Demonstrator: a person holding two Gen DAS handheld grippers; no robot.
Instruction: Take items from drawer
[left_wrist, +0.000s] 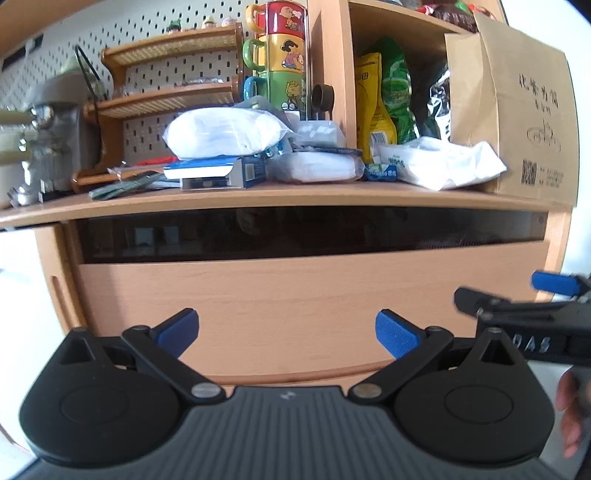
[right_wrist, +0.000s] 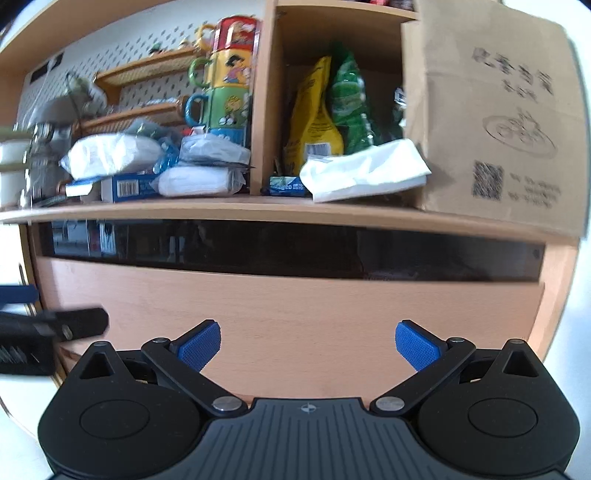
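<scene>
A light wooden drawer front (left_wrist: 295, 306) fills the middle of the left wrist view, under a dark slot (left_wrist: 295, 232) below the shelf. It shows the same way in the right wrist view (right_wrist: 295, 325), with the dark slot (right_wrist: 295, 251) above it. The drawer looks closed; its contents are hidden. My left gripper (left_wrist: 287, 334) is open and empty, facing the drawer front. My right gripper (right_wrist: 308, 345) is open and empty, facing the same front. The right gripper also shows at the right edge of the left wrist view (left_wrist: 517, 295).
The shelf above holds white packets (left_wrist: 225, 129), a blue box (left_wrist: 221, 171), stacked cartoon mugs (left_wrist: 284, 55), yellow and green snack bags (left_wrist: 384, 96), a white cloth (left_wrist: 439, 162) and a brown paper bag (left_wrist: 524, 114). A pegboard with small wooden racks (left_wrist: 170, 85) stands at the back left.
</scene>
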